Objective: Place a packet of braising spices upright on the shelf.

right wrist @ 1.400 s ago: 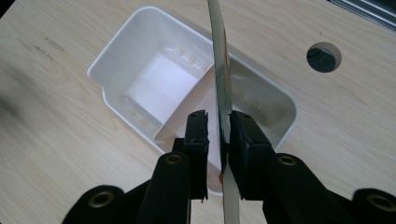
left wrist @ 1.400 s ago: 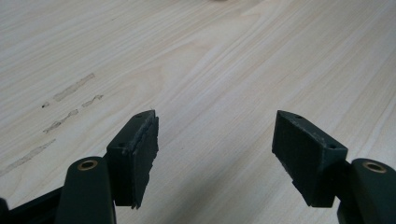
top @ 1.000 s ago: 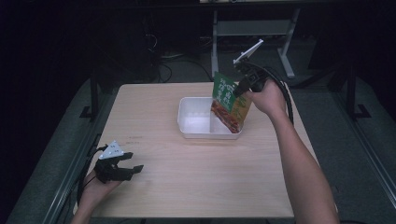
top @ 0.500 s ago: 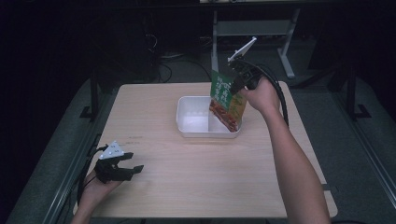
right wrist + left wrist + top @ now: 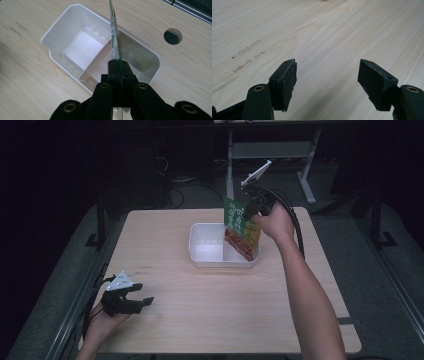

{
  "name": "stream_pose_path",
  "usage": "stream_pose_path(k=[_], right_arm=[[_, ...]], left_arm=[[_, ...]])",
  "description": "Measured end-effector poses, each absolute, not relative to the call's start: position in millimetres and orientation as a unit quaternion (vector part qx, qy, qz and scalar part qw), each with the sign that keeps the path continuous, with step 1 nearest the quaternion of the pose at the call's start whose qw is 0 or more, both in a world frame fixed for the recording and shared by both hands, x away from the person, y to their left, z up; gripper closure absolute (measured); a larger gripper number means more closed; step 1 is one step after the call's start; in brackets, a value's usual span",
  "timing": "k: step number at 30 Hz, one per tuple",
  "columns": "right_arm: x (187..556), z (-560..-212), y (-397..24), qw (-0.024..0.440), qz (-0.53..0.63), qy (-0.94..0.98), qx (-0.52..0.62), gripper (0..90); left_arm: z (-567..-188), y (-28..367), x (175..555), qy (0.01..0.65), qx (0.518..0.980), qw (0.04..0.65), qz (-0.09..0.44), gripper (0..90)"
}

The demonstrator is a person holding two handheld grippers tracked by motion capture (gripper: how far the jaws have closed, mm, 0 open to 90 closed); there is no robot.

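Near the desk's far edge sits the bin [image 5: 200,251], straight below the packet [image 5: 241,227] hanging upright from my clenched right gripper [image 5: 248,211]; my left gripper [image 5: 144,301] idles open.

Pale wooden table [image 5: 210,320]; round cable hole [image 5: 173,36] near its edge; grey metal stand [image 5: 270,150] beyond

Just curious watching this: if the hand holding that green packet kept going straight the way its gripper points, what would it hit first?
Probably the white bin. The right gripper points down at it, its fingers pinching the green packet, whose lower edge would likely touch first, though depth is unclear.
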State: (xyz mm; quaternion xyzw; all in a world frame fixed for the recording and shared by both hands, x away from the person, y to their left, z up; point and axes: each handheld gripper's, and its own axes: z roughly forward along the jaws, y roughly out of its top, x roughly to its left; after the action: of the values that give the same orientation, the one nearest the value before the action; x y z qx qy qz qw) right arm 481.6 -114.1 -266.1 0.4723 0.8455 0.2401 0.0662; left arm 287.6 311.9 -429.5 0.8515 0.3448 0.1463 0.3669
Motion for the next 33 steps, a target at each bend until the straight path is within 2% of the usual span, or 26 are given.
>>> stream_pose_path(k=[6, 13, 33], right_arm=[[482, -266, -117, 0.07, 0.241, 0.843, 0.475, 84.7], [478, -259, -128, 0.075, 0.256, 0.836, 0.48, 72.8], [462, -262, -156, 0.055, 0.29, 0.823, 0.486, 61.2]], left_arm=[[-429, 312, 287, 0.347, 0.85, 0.368, 0.147, 30.8], [-429, 312, 288, 0.345, 0.851, 0.368, 0.148, 30.6], [-429, 311, 287, 0.345, 0.851, 0.366, 0.148, 29.2]])
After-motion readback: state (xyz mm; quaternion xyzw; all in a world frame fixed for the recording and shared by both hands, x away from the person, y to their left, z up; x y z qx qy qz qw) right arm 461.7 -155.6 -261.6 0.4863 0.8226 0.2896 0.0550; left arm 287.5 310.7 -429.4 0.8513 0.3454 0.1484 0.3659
